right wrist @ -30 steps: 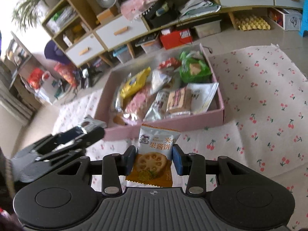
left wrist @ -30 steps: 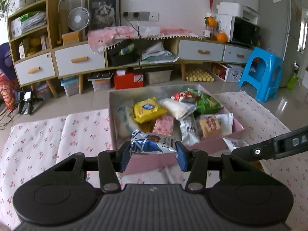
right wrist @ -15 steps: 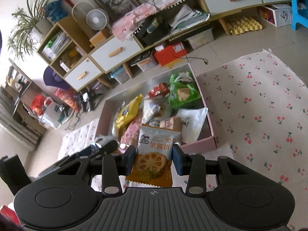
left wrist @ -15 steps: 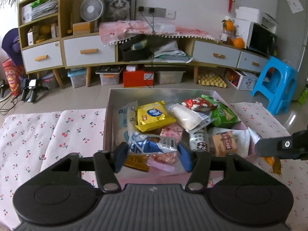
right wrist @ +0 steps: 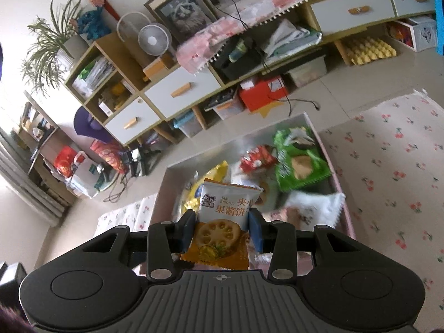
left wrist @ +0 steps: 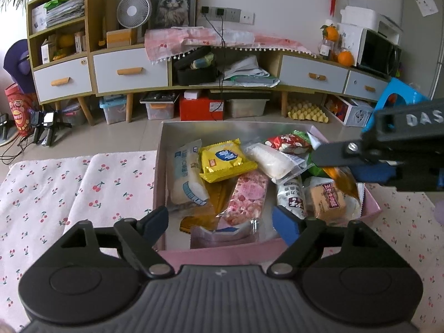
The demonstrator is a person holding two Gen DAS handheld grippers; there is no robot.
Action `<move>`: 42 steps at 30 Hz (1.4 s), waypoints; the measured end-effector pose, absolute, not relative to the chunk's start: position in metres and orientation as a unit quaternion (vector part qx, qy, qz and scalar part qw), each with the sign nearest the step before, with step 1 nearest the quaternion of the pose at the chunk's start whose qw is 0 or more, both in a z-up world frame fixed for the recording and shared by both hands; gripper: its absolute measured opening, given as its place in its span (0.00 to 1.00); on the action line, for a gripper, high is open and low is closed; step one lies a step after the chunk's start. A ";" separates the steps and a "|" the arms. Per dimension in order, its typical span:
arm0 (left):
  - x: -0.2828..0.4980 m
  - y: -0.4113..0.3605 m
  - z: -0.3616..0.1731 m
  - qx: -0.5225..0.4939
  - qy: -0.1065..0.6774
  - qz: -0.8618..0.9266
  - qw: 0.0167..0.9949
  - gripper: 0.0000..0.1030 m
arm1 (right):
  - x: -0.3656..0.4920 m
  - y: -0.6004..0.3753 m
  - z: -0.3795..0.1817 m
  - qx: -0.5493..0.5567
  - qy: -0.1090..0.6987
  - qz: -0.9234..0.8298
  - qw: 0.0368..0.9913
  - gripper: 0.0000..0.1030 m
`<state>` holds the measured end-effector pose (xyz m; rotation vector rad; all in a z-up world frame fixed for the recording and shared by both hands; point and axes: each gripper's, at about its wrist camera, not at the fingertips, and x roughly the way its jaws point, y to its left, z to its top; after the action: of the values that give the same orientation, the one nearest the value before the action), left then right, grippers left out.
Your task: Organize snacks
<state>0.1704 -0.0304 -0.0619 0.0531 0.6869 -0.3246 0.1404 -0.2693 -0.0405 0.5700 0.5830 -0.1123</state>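
A pink box (left wrist: 222, 249) on the cherry-print cloth holds several snack packets, among them a yellow biscuit pack (left wrist: 226, 159) and a pink packet (left wrist: 248, 197). My left gripper (left wrist: 220, 222) is open and empty just above the box's near wall. A packet lies back side up (left wrist: 222, 234) in the box below it. My right gripper (right wrist: 222, 230) is shut on a jam biscuit packet (right wrist: 222, 213) and holds it above the box (right wrist: 342, 194). The right gripper also shows in the left wrist view (left wrist: 341, 163), over the box's right side.
Cherry-print cloth (left wrist: 83, 188) covers the surface on both sides of the box. Beyond it is tiled floor, a long cabinet with drawers (left wrist: 130, 70), storage bins beneath, and a blue stool (left wrist: 399, 94) at the right.
My left gripper moved over the box, opened and let go of the blue and silver packet, which now lies in the box. My right gripper carried the jam biscuit packet up over the box.
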 end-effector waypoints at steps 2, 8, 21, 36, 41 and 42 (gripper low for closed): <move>0.170 -0.028 -0.062 0.023 0.338 -0.157 0.928 0.78 | 0.146 -0.267 -0.042 0.277 0.280 -0.053 0.918 0.39; 0.168 -0.026 -0.061 0.028 0.338 -0.154 0.928 0.81 | 0.155 -0.263 -0.047 0.273 0.269 -0.054 0.922 0.42; 0.160 -0.022 -0.052 0.018 0.366 -0.145 0.919 0.95 | 0.136 -0.263 -0.032 0.227 0.270 -0.091 0.931 0.83; 0.117 -0.008 -0.022 -0.003 0.405 -0.093 0.910 0.99 | 0.046 -0.289 -0.010 0.174 0.297 -0.179 0.922 0.93; 0.095 -0.004 -0.017 0.015 0.421 -0.057 0.905 0.99 | 0.021 -0.285 -0.005 0.161 0.310 -0.203 0.915 0.94; 0.091 -0.003 -0.016 0.020 0.426 -0.046 0.903 0.99 | 0.016 -0.283 -0.004 0.159 0.314 -0.206 0.913 0.95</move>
<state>0.0906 -0.0033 -0.0160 0.0413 0.8810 -0.0956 0.0159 -0.2834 -0.0040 0.3282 0.6477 -0.4252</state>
